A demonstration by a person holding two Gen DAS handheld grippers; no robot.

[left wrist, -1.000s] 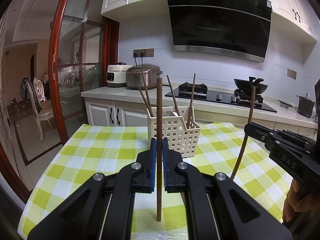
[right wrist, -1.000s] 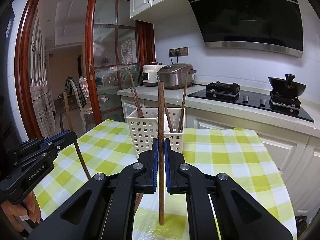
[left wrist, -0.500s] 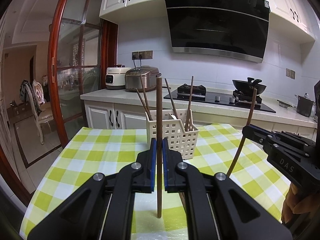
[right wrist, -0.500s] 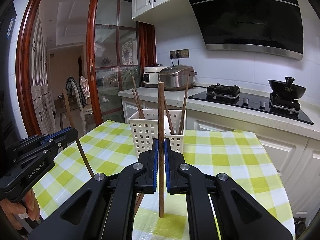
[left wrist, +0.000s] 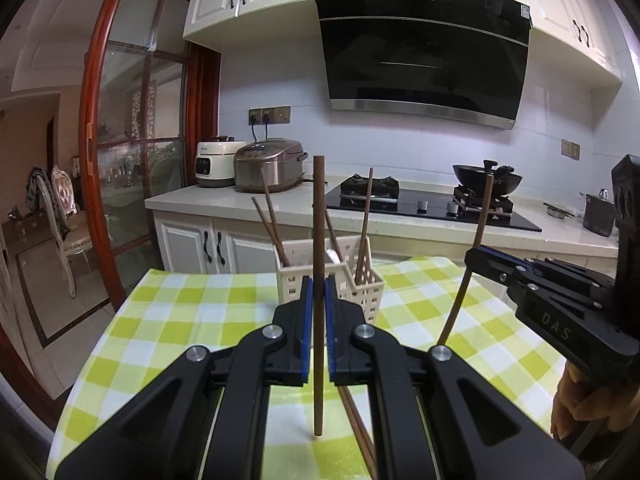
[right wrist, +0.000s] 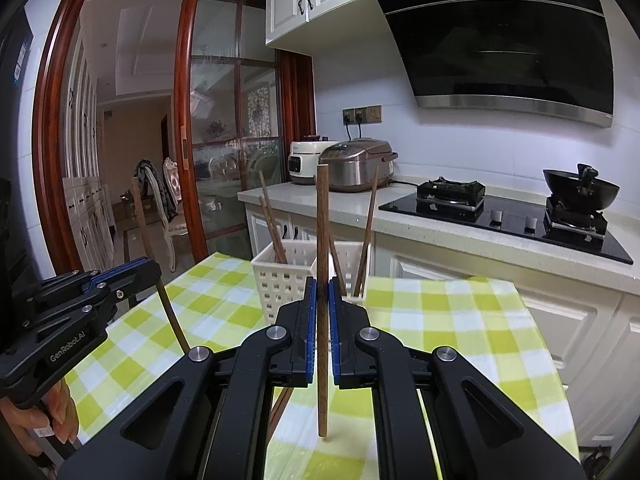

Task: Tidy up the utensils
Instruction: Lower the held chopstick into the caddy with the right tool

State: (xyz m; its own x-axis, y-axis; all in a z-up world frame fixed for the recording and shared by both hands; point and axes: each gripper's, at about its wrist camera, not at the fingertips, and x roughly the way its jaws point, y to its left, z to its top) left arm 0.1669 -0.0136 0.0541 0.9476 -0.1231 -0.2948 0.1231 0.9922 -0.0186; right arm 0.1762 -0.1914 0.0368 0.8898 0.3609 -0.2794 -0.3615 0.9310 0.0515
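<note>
My left gripper [left wrist: 319, 294] is shut on a brown chopstick [left wrist: 319, 208] that stands upright, its lower end hanging above the green checked tablecloth [left wrist: 192, 320]. Just behind it is a white slotted basket [left wrist: 294, 280] holding several chopsticks. My right gripper [right wrist: 322, 294] is shut on a second upright chopstick [right wrist: 322, 220], in front of the same basket [right wrist: 280, 280]. Each gripper shows in the other's view: the right one [left wrist: 472, 254] with its slanted chopstick [left wrist: 480, 220], the left one [right wrist: 154, 266] with its chopstick [right wrist: 140, 212]. Loose chopsticks [left wrist: 356, 420] lie on the cloth under the grippers.
Behind the table runs a counter [left wrist: 360, 220] with two rice cookers [left wrist: 268, 166], a black hob and a wok [left wrist: 486, 174]. A red-framed glass door [left wrist: 132, 160] and a chair [left wrist: 60, 208] are to the left. The table's edges drop off left and right.
The left gripper has risen and drawn back a little with its chopstick, so the basket looks lower and smaller in its view. The right gripper has stayed put.
</note>
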